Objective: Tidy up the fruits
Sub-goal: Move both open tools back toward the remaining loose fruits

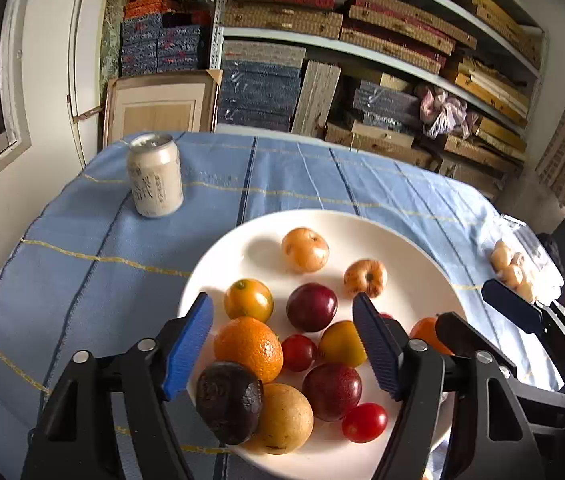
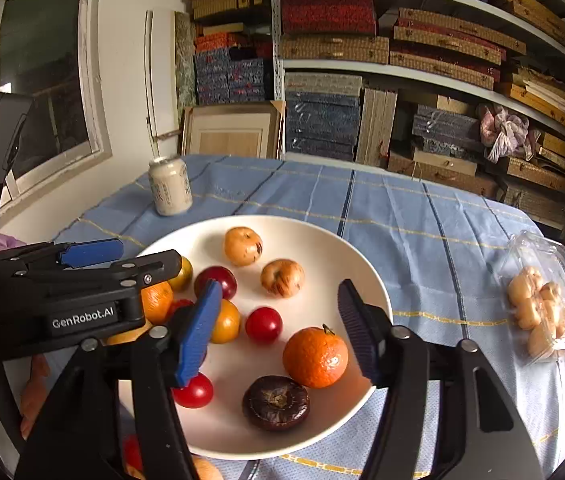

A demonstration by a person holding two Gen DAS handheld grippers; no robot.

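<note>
My left gripper [image 1: 282, 344] hangs over the near left part of the plate [image 1: 414, 276], jaws apart with nothing pressed between the blue pads; an orange [image 1: 248, 348], 2 plums [image 1: 311, 307] and a small yellow fruit [image 1: 342, 343] show in the gap below. My right gripper [image 2: 278, 332] stands over the plate's near right side, jaws also apart and gripping nothing, with a second orange [image 2: 315, 356] and a cherry tomato [image 2: 263, 324] in view under it. In the right view the left gripper's black body crosses the plate's left rim, so the 2 tools sit close together there.

The white plate holds all the fruit I can count: 2 oranges, 2 dark red plums, a dark wrinkled fruit [image 1: 229, 402] at the near edge on top of a tan round one [image 1: 284, 418], several cherry tomatoes, yellowish citrus and 2 pale speckled fruits [image 1: 305, 249] toward the far side. The plate's far half is mostly bare.

Beyond the plate the blue cloth [image 1: 94, 288] is open out to the table's far edge. A can [image 1: 155, 175] stands upright at the far left, well apart from the plate. At the right edge a clear box [image 2: 550, 296] holds pale round fruits. Shelves [image 2: 422, 76] of stacked boxes rise behind the table.
</note>
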